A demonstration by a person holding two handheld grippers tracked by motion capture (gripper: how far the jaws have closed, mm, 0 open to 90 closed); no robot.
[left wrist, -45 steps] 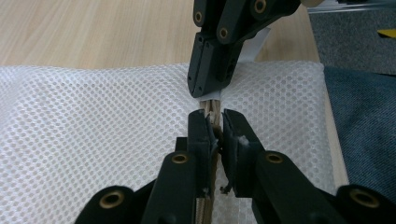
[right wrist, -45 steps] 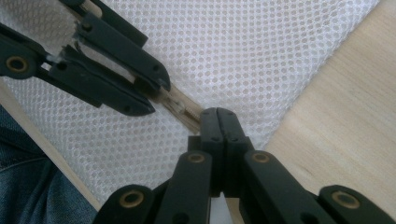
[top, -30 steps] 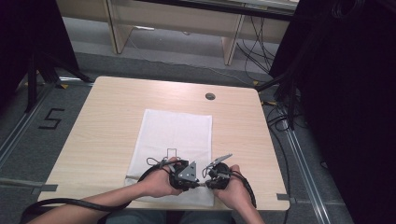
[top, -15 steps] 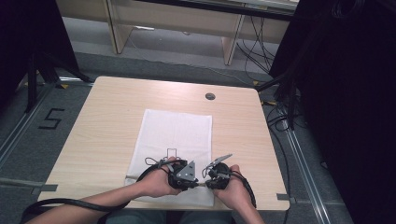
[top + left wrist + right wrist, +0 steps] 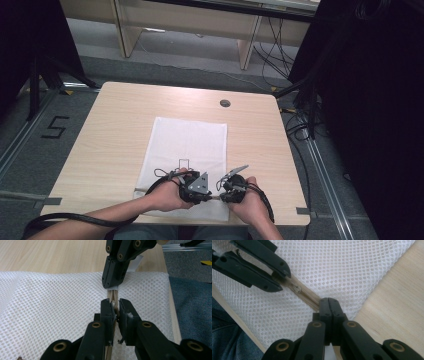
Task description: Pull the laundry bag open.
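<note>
A white mesh bag (image 5: pixel 187 142) lies flat on the wooden table (image 5: pixel 115 125), with a beige zipper (image 5: pixel 305 295) along its near edge. My left gripper (image 5: pixel 113 303) is shut on the zipper pull, and the small slider (image 5: pixel 295 287) sits just beyond its tips. My right gripper (image 5: pixel 328 300) is shut on the zipper tape a short way along, facing the left one. In the high view the left gripper (image 5: pixel 204 192) and right gripper (image 5: pixel 225 192) nearly meet at the bag's front edge, each held in a hand.
A round cable hole (image 5: pixel 225 103) sits near the table's far edge. The table's front edge (image 5: pixel 242 326) runs just beside the zipper, with the person's blue jeans (image 5: pixel 192 312) below it. Black cables (image 5: pixel 75 218) trail from the grippers off the front.
</note>
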